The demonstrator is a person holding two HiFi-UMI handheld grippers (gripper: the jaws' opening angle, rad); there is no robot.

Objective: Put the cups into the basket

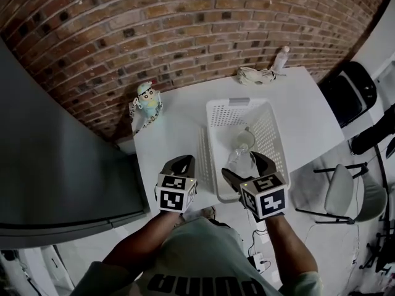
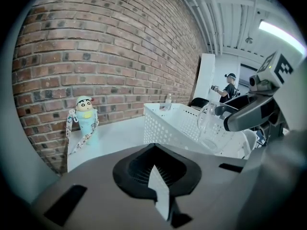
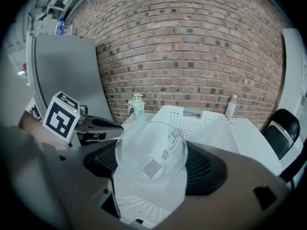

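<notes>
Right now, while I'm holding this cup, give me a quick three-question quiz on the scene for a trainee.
1. True or false: the right tool holds a clear cup.
2. The cartoon bottle stands on: A the floor, B the table, C the chair?
3. Fill in: the left tool holds ____.
Key: 1 true; 2 B; 3 nothing.

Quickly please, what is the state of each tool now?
Left tool: closed, empty.
Right tool: closed on a clear glass cup, above the basket.
</notes>
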